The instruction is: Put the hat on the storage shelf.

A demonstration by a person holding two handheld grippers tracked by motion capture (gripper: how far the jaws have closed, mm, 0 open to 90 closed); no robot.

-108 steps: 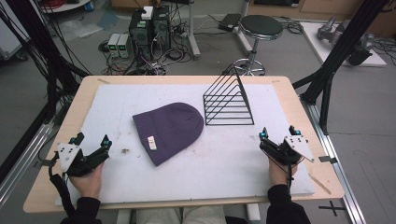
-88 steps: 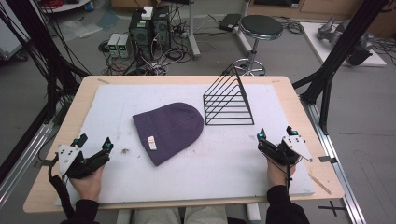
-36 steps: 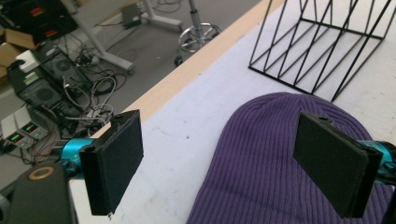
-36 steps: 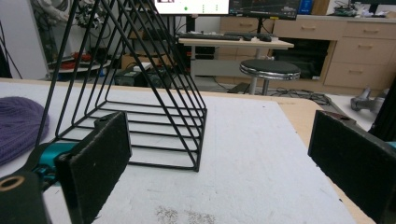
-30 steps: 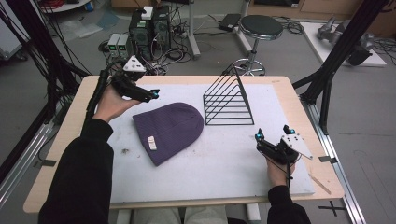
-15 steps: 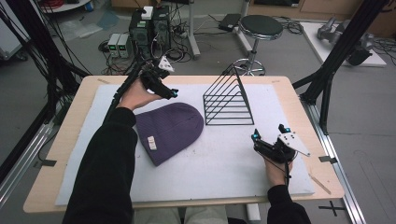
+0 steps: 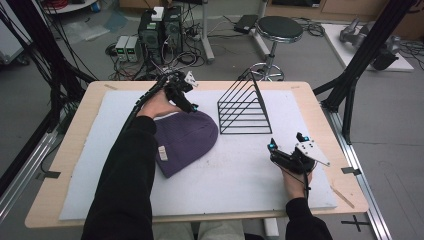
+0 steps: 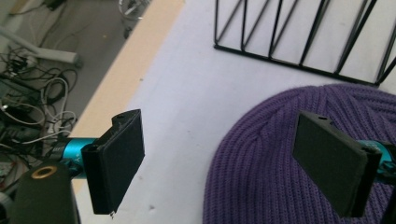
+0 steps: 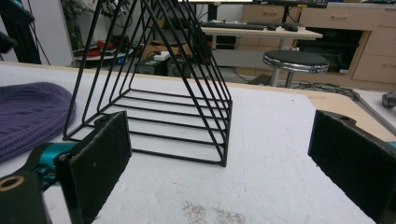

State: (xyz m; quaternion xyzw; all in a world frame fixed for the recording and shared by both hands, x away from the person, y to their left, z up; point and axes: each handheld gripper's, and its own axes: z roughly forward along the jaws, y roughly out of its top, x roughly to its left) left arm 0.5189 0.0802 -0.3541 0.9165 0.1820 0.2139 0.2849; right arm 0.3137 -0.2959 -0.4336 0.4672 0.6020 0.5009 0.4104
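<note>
Beanie [image 7: 187,141] purple ribbed knit; rack [image 7: 244,110] thin black wire; mat [image 7: 240,175] white, rough; table [image 7: 82,120] pale wood.

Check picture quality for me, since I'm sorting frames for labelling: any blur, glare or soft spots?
High view: even light, no glare, slightly soft overall. Left gripper view: the purple hat knit is crisp, floor cables softer. Right gripper view: the wire rack is sharp, the near jaws slightly blurred.

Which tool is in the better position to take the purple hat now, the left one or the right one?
Probably the left. The left tool hangs open right over the rounded top of the purple hat, one jaw above the knit. The right tool is open too, but sits near the table's front right, facing the black wire rack.
</note>
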